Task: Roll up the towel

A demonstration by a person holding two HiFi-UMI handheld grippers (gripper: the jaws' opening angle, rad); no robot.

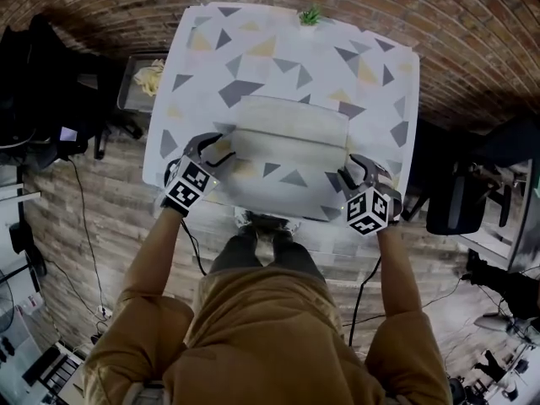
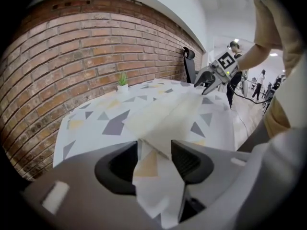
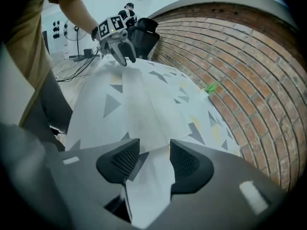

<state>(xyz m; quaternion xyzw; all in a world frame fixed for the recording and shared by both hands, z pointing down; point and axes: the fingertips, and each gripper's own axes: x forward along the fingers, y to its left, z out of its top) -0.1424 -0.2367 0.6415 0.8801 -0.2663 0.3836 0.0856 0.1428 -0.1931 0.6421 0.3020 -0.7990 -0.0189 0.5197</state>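
1. We take the small green potted plant (image 1: 310,15) (image 2: 123,80) (image 3: 209,87) as our marker. It stands at the far edge of the tabletop (image 1: 253,57), which is white with grey and tan triangles. A red brick wall (image 2: 72,47) rises just behind the plant.
2. The cream rectangular towel (image 1: 291,129) (image 2: 163,119) (image 3: 139,109) lies nearer to us than the plant, about the middle of the tabletop. Its long side runs crosswise and a fold line crosses it.
3. The left gripper (image 1: 215,148) (image 2: 154,159) (image 3: 121,54), with its black-and-white marker cube, sits at the towel's near corner, left of the plant and well nearer to us. It is clamped on the towel: in the left gripper view cream fabric fills the gap between the 2 jaws and trails back toward the camera.
4. A tan triangle shows on the fabric inside that gap. We cannot tell whether the print belongs to the towel or to the surface under it.
5. The right gripper (image 1: 354,171) (image 2: 207,78) (image 3: 152,159) sits at the other near corner, right of the plant and about as far from it. Its jaws are likewise pressed onto pale towel fabric, with a grey triangle showing beside 1 jaw.
6. Between the 2 grippers the towel runs as 1 long band with a crease along it.
7. The person's tan sleeves (image 1: 152,260) reach in from the side away from the plant.
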